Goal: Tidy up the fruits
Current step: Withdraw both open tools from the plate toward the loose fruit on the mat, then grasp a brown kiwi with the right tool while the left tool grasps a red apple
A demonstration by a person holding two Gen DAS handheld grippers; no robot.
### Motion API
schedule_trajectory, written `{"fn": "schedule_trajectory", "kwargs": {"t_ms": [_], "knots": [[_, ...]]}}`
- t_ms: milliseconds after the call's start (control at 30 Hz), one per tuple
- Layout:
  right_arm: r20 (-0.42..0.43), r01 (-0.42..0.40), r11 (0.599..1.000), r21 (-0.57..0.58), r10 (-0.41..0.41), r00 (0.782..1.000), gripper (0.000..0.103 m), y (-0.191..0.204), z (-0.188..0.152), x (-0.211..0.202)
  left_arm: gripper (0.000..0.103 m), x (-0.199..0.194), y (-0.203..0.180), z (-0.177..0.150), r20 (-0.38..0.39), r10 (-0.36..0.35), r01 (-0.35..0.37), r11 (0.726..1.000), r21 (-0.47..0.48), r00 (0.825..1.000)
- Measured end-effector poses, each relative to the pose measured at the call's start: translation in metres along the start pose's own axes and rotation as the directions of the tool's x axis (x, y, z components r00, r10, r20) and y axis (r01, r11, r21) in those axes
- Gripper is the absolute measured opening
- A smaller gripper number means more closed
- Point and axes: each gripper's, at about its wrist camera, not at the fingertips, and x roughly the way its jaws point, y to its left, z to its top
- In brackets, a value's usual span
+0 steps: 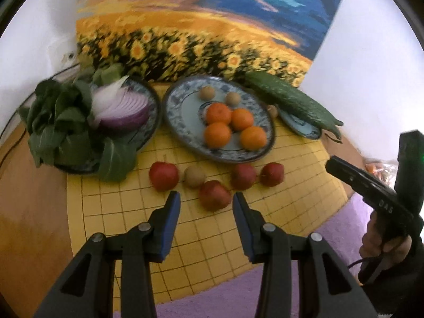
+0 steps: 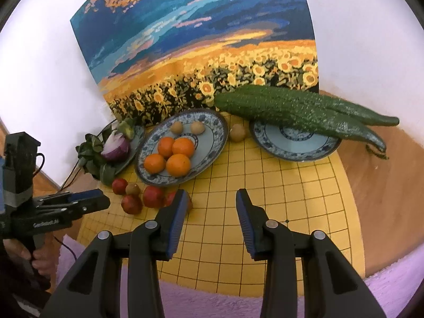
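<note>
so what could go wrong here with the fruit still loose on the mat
1. The red fruits lie bunched with a small brown fruit; the left gripper, open and aimed at the nearest one, could nudge its neighbours and send them rolling.
2. The middle plate already holds four oranges clustered together, so a round fruit dropped among them might roll off the rim.
3. The cucumbers overhang the right plate and could tip if bumped.
</note>
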Motion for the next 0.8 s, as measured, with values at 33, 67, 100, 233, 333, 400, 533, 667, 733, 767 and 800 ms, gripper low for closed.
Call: {"fn": "schedule_trajectory", "kwargs": {"t_ms": [33,67,100,233,333,400,533,667,733,767,800], "knots": [[-0.01,0.001,1.0,0.002,-0.001,1.0,0.04,-0.001,-0.001,0.003,0.043,0.002,0.004,0.0,0.004,0.0,0.0,1.0,-0.01,1.0],[-0.02,0.004,1.0,0.003,-0.004,1.0,0.04,-0.002,-0.001,0.006,0.043,0.004,0.007,-0.001,0.008,0.005,-0.005,1.0,-0.021,1.0],[-0.031,0.009,1.0,0.005,-0.009,0.999,0.04,-0.003,0.0,0.01,0.043,0.007,0.013,0.0,0.01,0.01,-0.009,0.999,-0.038,1.0],[-0.049,0.022,1.0,-0.004,-0.022,0.999,0.04,-0.006,0.007,0.019,0.042,0.016,0.034,0.003,0.019,0.02,-0.017,0.99,-0.141,1.0],[-0.061,0.045,0.999,-0.023,-0.046,0.997,0.04,-0.006,0.013,0.028,0.042,0.017,0.04,0.005,0.062,0.094,-0.083,0.985,-0.15,0.994],[-0.079,0.061,0.998,-0.024,-0.063,0.995,0.04,-0.008,0.017,0.034,0.042,0.02,0.042,0.008,0.072,0.103,-0.092,0.984,-0.152,0.992],[-0.091,0.099,0.995,-0.03,-0.101,0.991,0.04,-0.013,0.027,0.046,0.044,0.03,0.04,0.015,0.061,0.083,-0.075,0.988,-0.132,0.995],[-0.08,0.114,0.993,-0.028,-0.116,0.99,0.04,-0.019,0.038,0.055,0.042,0.041,0.034,0.017,0.017,0.115,-0.113,0.99,-0.084,0.993],[-0.073,0.128,0.991,-0.041,-0.131,0.989,0.04,-0.022,0.043,0.06,0.041,0.04,0.033,0.016,0.026,0.122,-0.12,0.99,-0.074,0.992],[-0.071,0.132,0.99,-0.046,-0.135,0.988,0.04,-0.022,0.045,0.061,0.039,0.041,0.033,0.016,0.022,0.124,-0.122,0.99,-0.07,0.992],[-0.068,0.137,0.989,-0.054,-0.14,0.988,0.04,-0.023,0.047,0.063,0.033,0.04,0.034,0.015,0.022,0.127,-0.125,0.99,-0.07,0.992]]}}
